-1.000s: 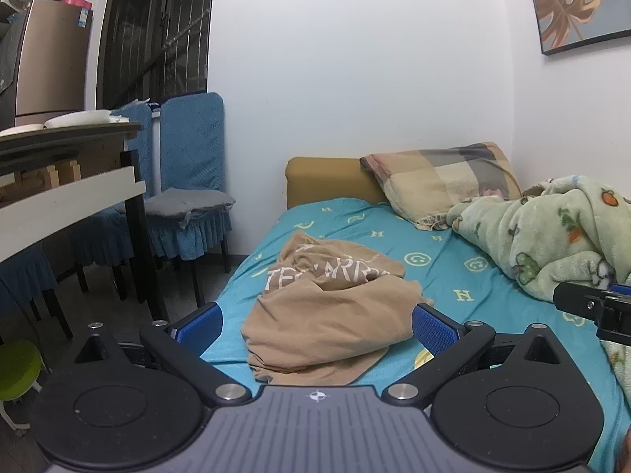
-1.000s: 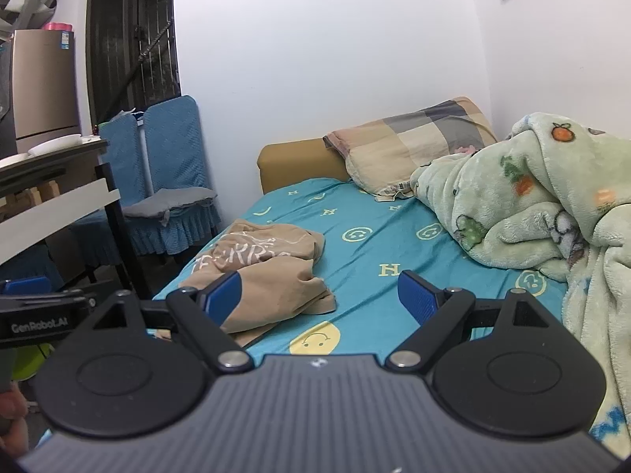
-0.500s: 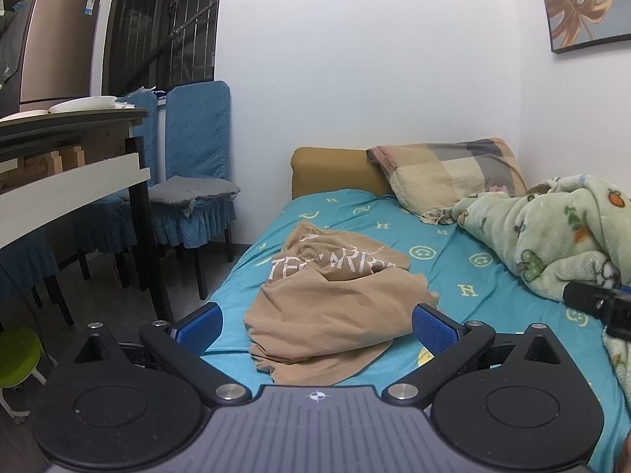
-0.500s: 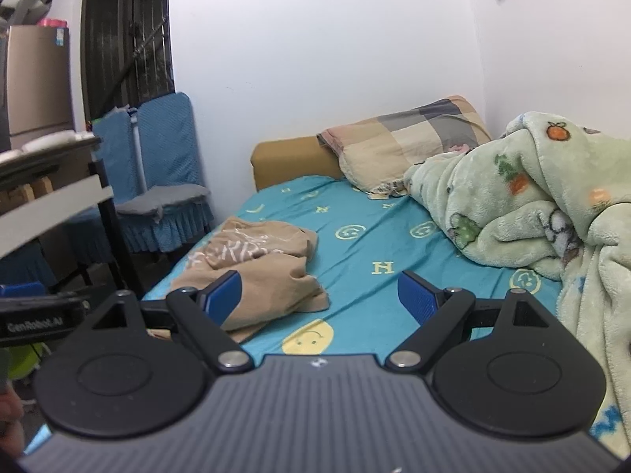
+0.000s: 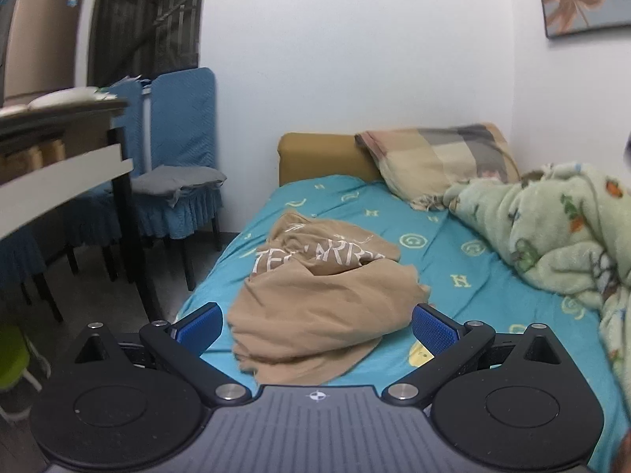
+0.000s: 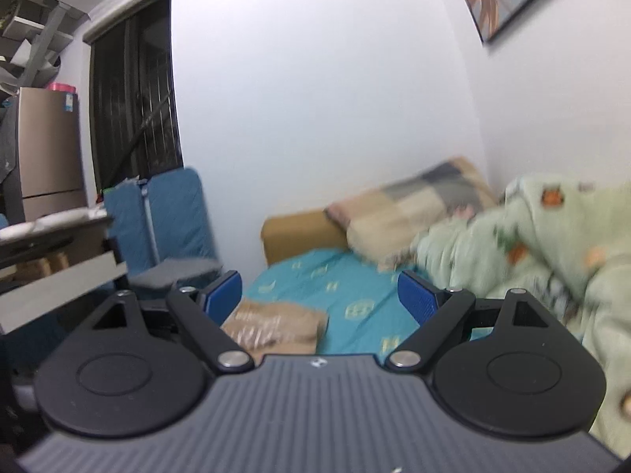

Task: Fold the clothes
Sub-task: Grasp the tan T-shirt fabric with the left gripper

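A crumpled tan shirt (image 5: 319,295) with white lettering lies on the teal bedsheet (image 5: 465,276), near the bed's left edge. My left gripper (image 5: 315,325) is open and empty, held just short of the shirt's near edge. My right gripper (image 6: 319,295) is open and empty and points higher, toward the wall. In the blurred right wrist view the shirt (image 6: 276,325) shows low between the fingers, partly hidden by the gripper body.
A green fleece blanket (image 5: 560,232) is heaped on the bed's right side. A plaid pillow (image 5: 437,161) leans on the tan headboard (image 5: 319,157). Blue-covered chairs (image 5: 177,181) and a table (image 5: 59,149) stand left of the bed.
The left gripper has drifted slightly closer to the shirt. The right gripper has tilted sharply upward and its view is blurred; the shirt has dropped low in that view.
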{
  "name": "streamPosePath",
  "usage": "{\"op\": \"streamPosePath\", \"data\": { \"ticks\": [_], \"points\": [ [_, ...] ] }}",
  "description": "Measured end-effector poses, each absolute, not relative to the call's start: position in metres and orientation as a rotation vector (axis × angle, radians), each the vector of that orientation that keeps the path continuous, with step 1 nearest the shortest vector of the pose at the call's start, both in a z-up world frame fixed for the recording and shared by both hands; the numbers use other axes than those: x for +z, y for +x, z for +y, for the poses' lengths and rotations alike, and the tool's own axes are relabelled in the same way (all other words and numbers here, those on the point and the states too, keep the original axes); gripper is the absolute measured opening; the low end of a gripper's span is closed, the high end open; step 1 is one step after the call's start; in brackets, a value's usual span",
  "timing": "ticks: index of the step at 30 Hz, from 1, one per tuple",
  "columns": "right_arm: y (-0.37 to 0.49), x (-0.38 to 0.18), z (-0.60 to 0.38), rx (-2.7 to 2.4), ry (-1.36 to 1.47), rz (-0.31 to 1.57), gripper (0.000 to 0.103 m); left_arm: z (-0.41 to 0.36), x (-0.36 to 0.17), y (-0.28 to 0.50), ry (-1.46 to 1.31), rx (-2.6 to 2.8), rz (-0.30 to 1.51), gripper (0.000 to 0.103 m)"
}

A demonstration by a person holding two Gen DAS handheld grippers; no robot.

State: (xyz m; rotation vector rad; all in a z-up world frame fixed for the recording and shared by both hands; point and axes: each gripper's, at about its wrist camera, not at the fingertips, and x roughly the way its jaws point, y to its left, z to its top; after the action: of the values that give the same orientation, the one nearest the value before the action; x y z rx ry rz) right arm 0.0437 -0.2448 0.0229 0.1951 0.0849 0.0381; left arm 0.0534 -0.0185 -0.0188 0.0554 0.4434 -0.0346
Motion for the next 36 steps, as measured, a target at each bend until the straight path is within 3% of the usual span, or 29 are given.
{"op": "streamPosePath", "data": {
  "ticks": [5,21,24,27,29,36],
  "points": [
    [0.07,0.03,-0.268,0.095,0.231,0.13,0.088,-0.044,-0.029,0.123,0.087,-0.06,0.495,0.103],
    [0.179,-0.104,-0.31,-0.056,0.45,0.478,0.088,-0.154,-0.129,0.509,-0.052,0.038,0.71,0.091],
    [0.198,-0.124,-0.306,-0.048,0.466,0.513,0.087,-0.161,-0.156,0.555,0.018,0.121,0.769,0.078],
    [0.209,-0.139,-0.303,-0.058,0.466,0.554,0.087,-0.151,-0.173,0.571,-0.028,0.137,0.778,0.054],
    [0.21,-0.144,-0.305,-0.067,0.487,0.553,0.087,-0.144,-0.173,0.567,-0.076,0.105,0.755,0.017],
    [0.207,-0.13,-0.311,-0.138,0.438,0.448,0.087,-0.126,-0.111,0.488,-0.147,-0.067,0.683,0.011]
  ]
}}
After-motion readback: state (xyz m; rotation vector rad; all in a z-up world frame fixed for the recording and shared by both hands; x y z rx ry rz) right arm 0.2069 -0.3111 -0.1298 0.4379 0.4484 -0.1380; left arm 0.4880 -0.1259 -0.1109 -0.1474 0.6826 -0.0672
